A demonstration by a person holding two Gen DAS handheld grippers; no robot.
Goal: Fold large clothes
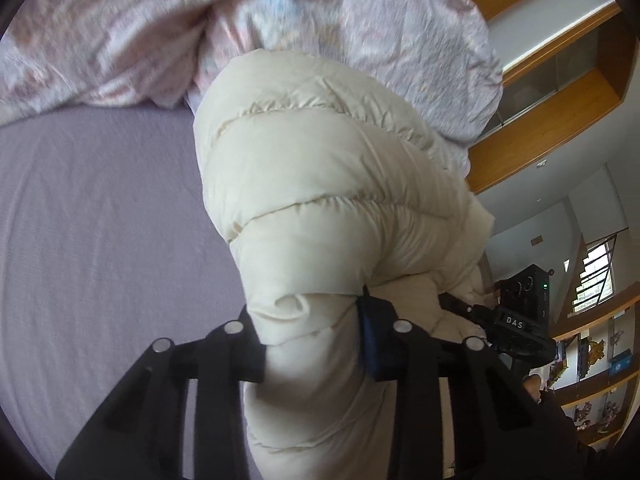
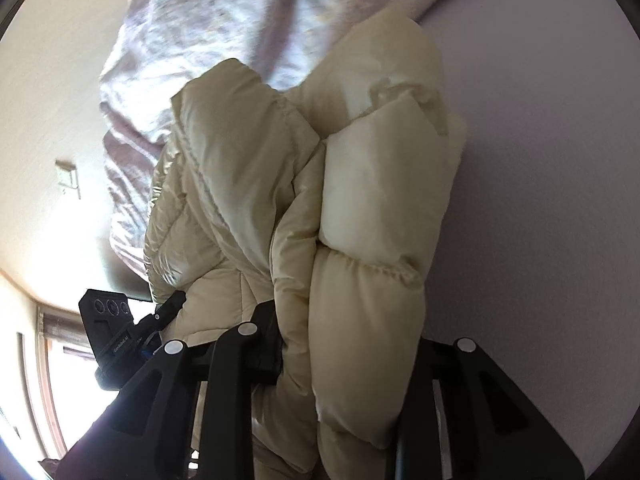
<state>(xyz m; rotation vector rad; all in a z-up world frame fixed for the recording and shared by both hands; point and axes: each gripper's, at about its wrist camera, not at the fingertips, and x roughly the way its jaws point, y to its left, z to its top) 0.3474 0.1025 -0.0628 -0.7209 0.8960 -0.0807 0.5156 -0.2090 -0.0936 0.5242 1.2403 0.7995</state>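
one cream puffer jacket point(image 1: 320, 168) hangs bunched above the lilac bed sheet point(image 1: 100, 220), its far end against the crumpled floral duvet point(image 1: 120, 32). it looks light, soft and springy, with a slick shell likely to slide, so hems or quilted seams seem the surest holds. the left tongs point(image 1: 312, 340) are pinched on a thick padded roll. the right tongs point(image 2: 344, 344) are narrowed on another fold point(image 2: 360, 300), one finger hidden behind the cloth. no containers sit on the bed; shelves point(image 1: 600, 380) at the room's edge hold small items too blurred to name.
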